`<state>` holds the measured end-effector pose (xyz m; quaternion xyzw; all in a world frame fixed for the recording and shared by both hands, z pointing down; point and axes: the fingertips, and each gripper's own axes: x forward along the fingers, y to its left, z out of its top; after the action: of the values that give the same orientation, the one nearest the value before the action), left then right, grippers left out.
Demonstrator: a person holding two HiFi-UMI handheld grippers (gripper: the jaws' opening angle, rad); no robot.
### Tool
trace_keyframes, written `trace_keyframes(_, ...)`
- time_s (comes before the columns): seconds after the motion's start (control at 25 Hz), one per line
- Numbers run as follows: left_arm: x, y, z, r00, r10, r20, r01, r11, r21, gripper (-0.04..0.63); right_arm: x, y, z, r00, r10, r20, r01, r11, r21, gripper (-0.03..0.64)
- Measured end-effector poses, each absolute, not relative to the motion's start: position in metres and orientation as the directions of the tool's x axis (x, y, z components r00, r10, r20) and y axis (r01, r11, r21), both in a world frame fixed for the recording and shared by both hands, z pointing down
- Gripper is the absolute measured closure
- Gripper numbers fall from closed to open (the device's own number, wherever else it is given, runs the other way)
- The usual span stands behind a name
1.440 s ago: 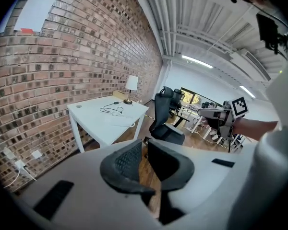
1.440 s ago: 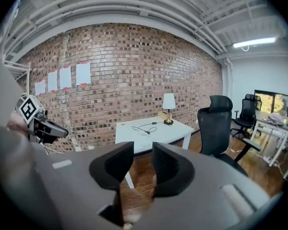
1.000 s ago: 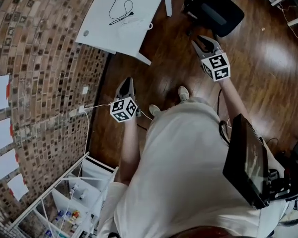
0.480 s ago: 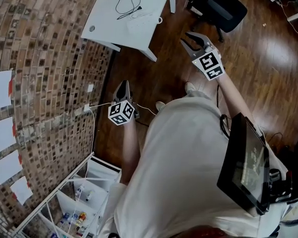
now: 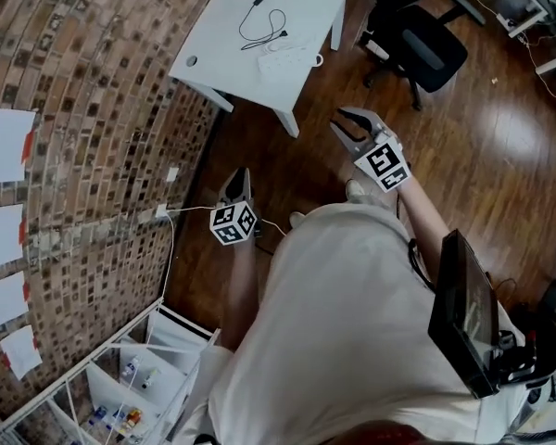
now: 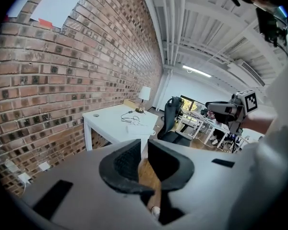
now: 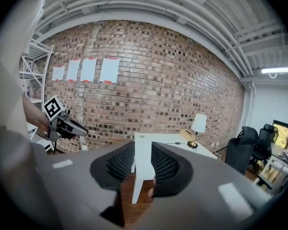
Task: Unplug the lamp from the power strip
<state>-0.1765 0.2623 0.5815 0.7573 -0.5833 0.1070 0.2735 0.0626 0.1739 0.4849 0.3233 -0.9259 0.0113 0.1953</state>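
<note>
Currently at the approach stage: the person stands on the dark polished wooden floor [image 5: 500, 137], well apart from the white rectangular table [image 5: 224, 58] set against the red-brown brick wall [image 5: 83, 109]. At the table's far end sits the small lamp with brass base and white shade [image 6: 144, 94]. Its thin black cord [image 5: 264, 21] loops across the top toward a flat white power strip [image 5: 287, 61] near the edge facing the black office chair [image 5: 424, 49]. Whether the plug is seated in the strip is too small to tell from here. Left gripper [image 5: 239, 176]: jaws a narrow gap apart, only floor showing between them. Right gripper [image 5: 347, 123]: jaws parted, nothing held; a table leg shows beyond the gap. Judgement on method: close in until the strip lies under both tools. Pin the strip's body flat with one gripper, clamp the other on the plug body rather than the cord, and pull straight out along the prongs. Risks: an unbraced strip is light and would likely lift or slide with the plug; a tug on the cord could drag the lamp.
</note>
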Motion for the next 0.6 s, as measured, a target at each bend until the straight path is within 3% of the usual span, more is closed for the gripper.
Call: trace_keyframes(0.6, -0.175, 0.27, 0.592, 0.344, -0.79, 0.508, -0.929, -0.209, 0.304, 0.56, 0.073, 0.183, 0.535, -0.644, -0.59, 0.487, -0.689, 0.724, -0.035, 0.531)
